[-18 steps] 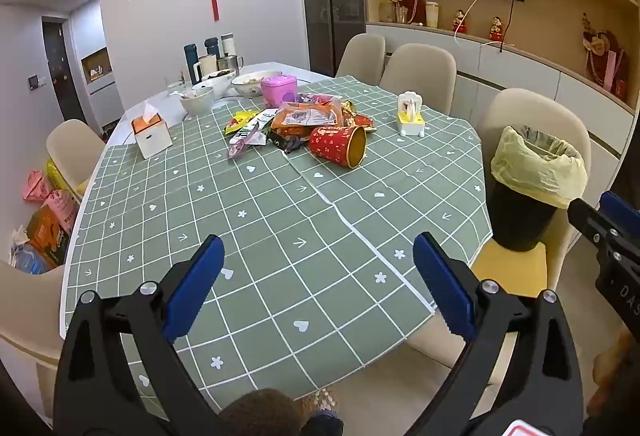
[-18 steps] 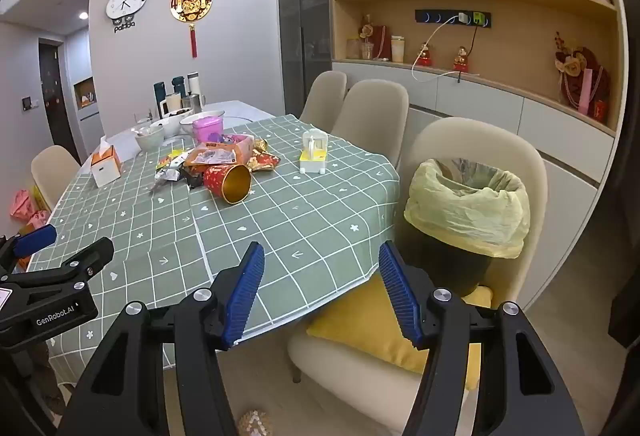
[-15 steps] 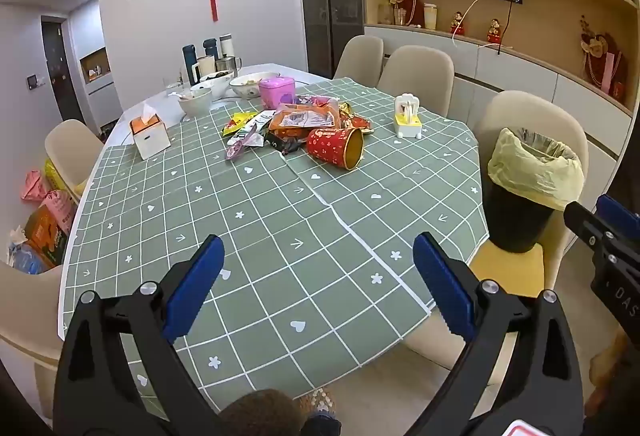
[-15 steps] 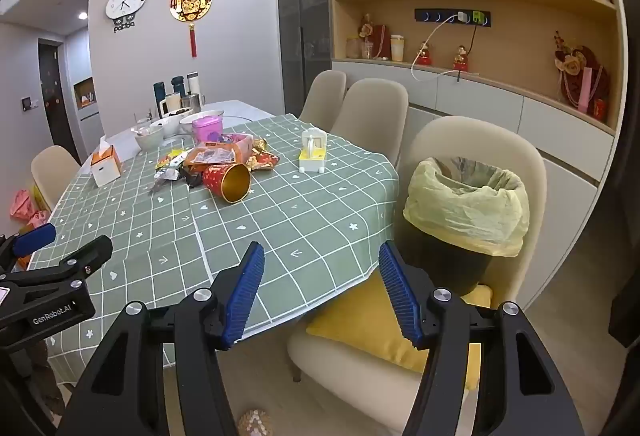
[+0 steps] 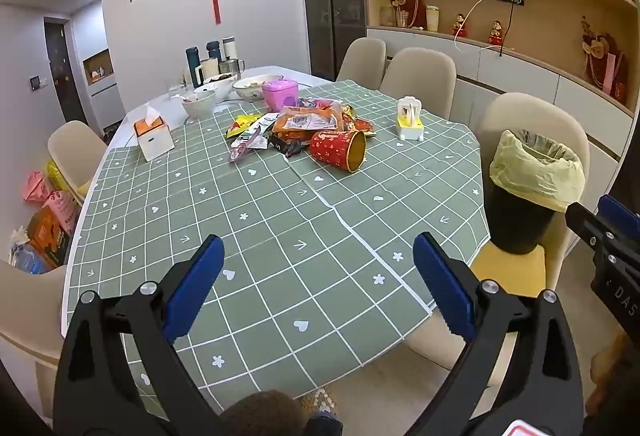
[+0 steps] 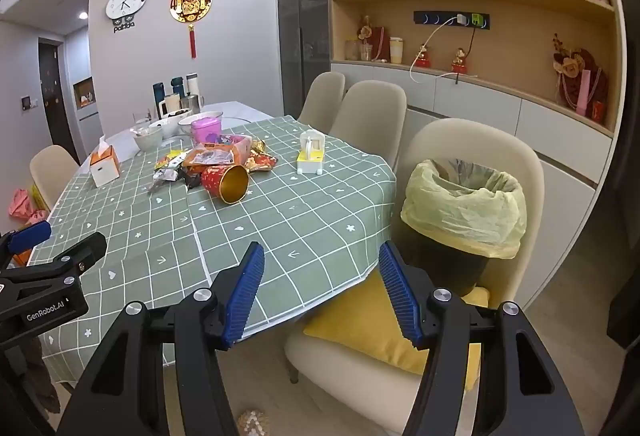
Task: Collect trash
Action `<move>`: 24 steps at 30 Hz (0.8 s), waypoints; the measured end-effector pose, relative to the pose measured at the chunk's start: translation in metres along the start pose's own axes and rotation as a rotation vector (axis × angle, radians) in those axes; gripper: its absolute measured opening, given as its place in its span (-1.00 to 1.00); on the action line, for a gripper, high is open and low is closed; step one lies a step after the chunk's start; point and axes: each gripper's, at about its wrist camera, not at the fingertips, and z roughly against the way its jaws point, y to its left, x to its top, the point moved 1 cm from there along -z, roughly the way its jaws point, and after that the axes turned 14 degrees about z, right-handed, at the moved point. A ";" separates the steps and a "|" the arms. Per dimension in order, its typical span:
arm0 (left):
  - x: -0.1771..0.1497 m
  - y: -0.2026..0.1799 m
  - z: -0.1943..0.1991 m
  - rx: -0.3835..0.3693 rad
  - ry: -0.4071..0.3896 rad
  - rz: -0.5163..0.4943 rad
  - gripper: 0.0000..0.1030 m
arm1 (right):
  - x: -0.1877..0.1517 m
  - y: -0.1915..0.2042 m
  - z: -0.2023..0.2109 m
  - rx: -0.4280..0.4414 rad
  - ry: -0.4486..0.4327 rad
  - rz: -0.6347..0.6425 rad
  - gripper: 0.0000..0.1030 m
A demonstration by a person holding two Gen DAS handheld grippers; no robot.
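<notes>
Little has shifted since the earlier frames: both claws hold almost the same poses, and the trash pile sits marginally lower in the left view.

The left claw (image 5: 316, 290) hangs above the near edge of the surface (image 5: 280, 236), its blue pads spread wide apart with nothing between them. Well ahead of it lies the trash: a red paper cup (image 5: 339, 153) tipped on its side with its gold mouth facing the claw, and just beyond it, touching, an orange snack bag (image 5: 308, 122) among crumpled wrappers (image 5: 246, 140). Whether the smaller wrappers overlap one another is hard to tell at this range. Ahead and to the left of the claw stands a tissue box (image 5: 154, 134); ahead and slightly right, a small white-and-yellow holder (image 5: 410, 118). Off to its right, a black bin (image 5: 520, 224) lined with a yellow bag (image 5: 536, 172) stands on a chair cushion.

The right claw (image 6: 320, 296) hovers over the surface's edge, also open and empty. The bin (image 6: 444, 260) with its yellow liner (image 6: 464, 212) is just ahead to its right, resting on the yellow cushion (image 6: 360, 324) directly below the claw. The red cup (image 6: 226, 182) and snack bag (image 6: 212, 158) lie far ahead to its left. The left claw's body (image 6: 44, 276) shows at the far left edge.
</notes>
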 end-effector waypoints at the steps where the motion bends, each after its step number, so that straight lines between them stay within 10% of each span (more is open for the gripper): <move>1: 0.000 0.000 -0.001 0.000 0.001 -0.001 0.77 | 0.000 0.000 0.000 0.000 0.000 -0.001 0.11; 24: 0.001 -0.002 0.001 -0.014 0.001 -0.001 0.77 | -0.001 -0.003 0.003 -0.021 -0.002 -0.005 0.11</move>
